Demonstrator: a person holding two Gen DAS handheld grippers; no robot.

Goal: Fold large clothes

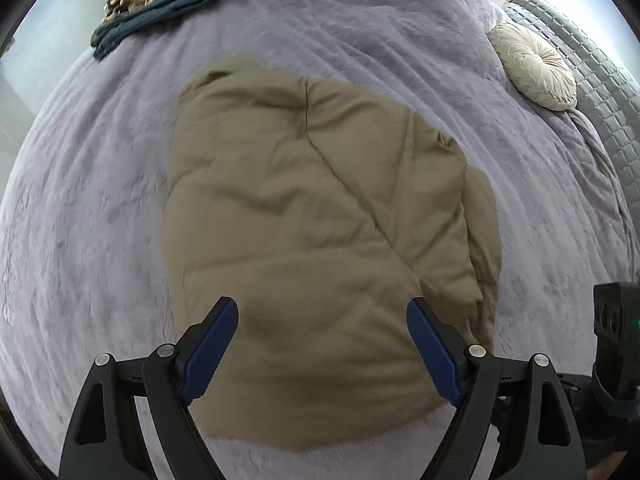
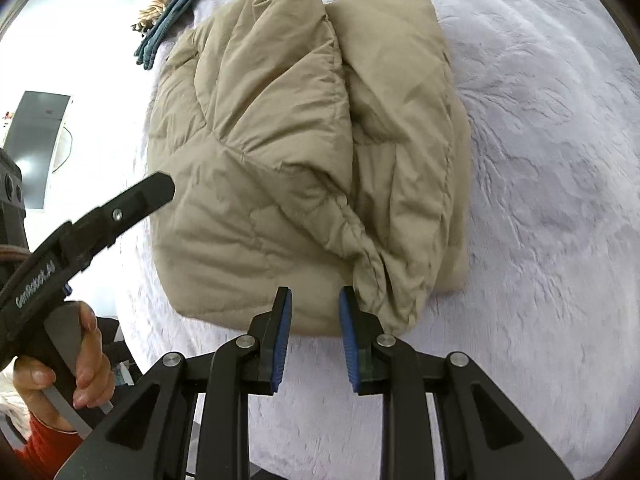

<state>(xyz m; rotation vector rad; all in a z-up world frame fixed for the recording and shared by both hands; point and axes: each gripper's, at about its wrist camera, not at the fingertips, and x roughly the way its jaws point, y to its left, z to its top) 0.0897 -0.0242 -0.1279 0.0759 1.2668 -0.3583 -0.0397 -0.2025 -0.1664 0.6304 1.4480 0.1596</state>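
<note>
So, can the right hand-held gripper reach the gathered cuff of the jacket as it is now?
Probably yes: the right hand-held gripper is open just beside the cuff of the tan jacket, and nothing lies between them.

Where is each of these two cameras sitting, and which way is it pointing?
Left wrist view: sits on the left tongs, looking steeply down at the tan padded jacket on the lavender bedspread; its own open blue-padded fingers show, and part of the other tool at the right edge.
Right wrist view: sits on the right tongs, looking down at the jacket's near edge; its narrowly parted fingers show, plus the left tongs and the hand holding them.
Both share: jacket, bedspread, and the pile of clothes at the far edge.
</note>
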